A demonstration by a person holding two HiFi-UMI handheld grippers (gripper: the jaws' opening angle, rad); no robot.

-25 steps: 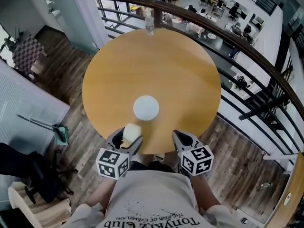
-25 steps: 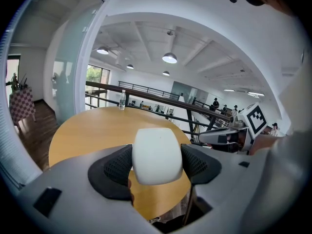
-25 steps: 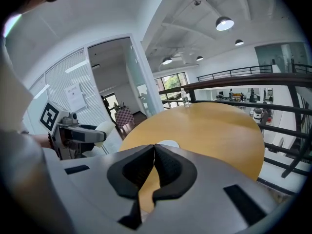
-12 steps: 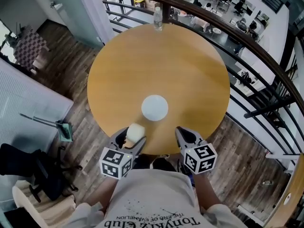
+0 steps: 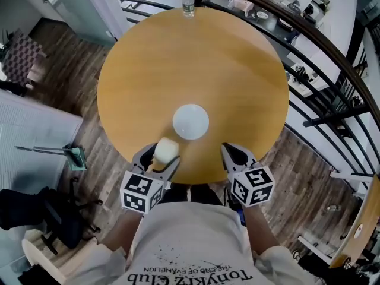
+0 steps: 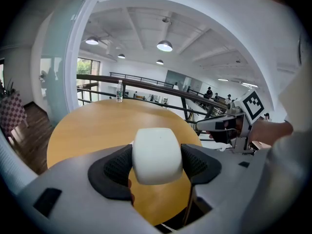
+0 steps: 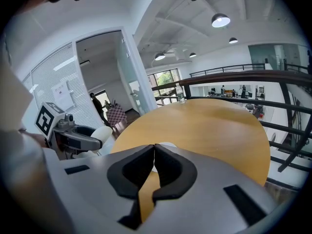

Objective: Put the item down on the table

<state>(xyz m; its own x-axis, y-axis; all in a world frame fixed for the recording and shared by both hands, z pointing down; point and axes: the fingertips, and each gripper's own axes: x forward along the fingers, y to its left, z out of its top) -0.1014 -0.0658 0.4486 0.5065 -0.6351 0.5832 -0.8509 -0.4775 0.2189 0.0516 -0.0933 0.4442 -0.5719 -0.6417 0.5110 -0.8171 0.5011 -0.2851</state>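
Left gripper (image 6: 157, 164) is clamped on the white rounded item (image 5: 166, 149), held over the near edge of the round table (image 5: 237, 70), close to the white disc (image 5: 190, 121). Right gripper (image 7: 154, 165) is pinched shut and empty. Best to lower the item level onto bare wood (clear of the disc and rim), then ease the jaws apart.

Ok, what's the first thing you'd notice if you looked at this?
Most likely the big round wooden table, with a white disc lying near its middle and a water bottle at its far edge. Next, the chunky white item squeezed in the left gripper at the table's near side, while the right gripper beside it is shut on nothing.
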